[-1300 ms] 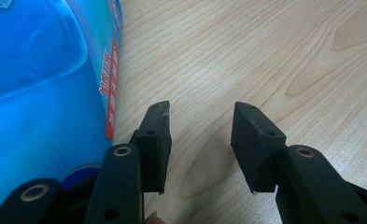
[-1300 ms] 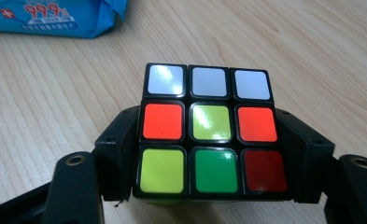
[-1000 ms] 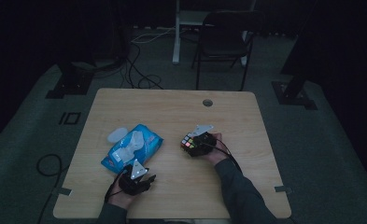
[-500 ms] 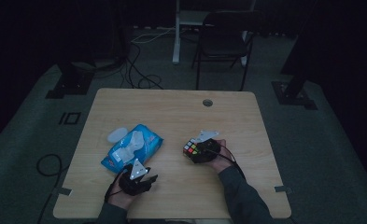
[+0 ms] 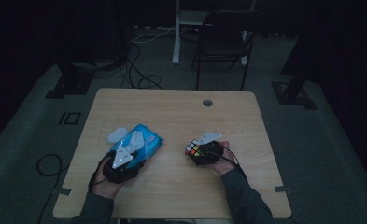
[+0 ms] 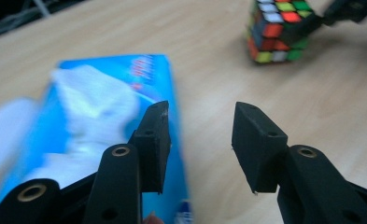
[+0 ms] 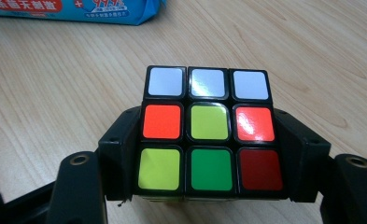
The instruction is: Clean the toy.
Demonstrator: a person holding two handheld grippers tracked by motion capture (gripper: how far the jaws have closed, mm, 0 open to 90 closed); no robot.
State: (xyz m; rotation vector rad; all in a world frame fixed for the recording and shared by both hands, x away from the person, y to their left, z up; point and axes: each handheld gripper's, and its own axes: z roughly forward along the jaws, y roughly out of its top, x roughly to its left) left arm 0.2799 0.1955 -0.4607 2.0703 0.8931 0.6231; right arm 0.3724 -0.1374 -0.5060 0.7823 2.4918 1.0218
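At the left of the worktop [image 5: 172,112], the blue tissue pack [image 5: 141,142] lies flat, with a white sheet puffed out of its top. The left tool [image 5: 125,156] sits at the pack's near end; in the left gripper view its jaws stand spread, one over the pack's edge and the other over bare wood, gripping nothing. Over the last second this hand has barely shifted, so I judge it is waiting rather than working.

Moving right, the change is with the puzzle cube [image 5: 194,150]. The right tool [image 5: 201,151] has drawn it back toward the near edge and a little to the right, away from the middle of the worktop. In the right gripper view the cube [image 7: 208,135] is pinched between the two jaws, one pressed on each side face, white row at the far edge and yellow, green and dark red at the near edge. The cube looks close to the wood; whether it touches I cannot tell.

The pull-back suggests the cube is being carried, well apart from the pack, probably toward a new spot.
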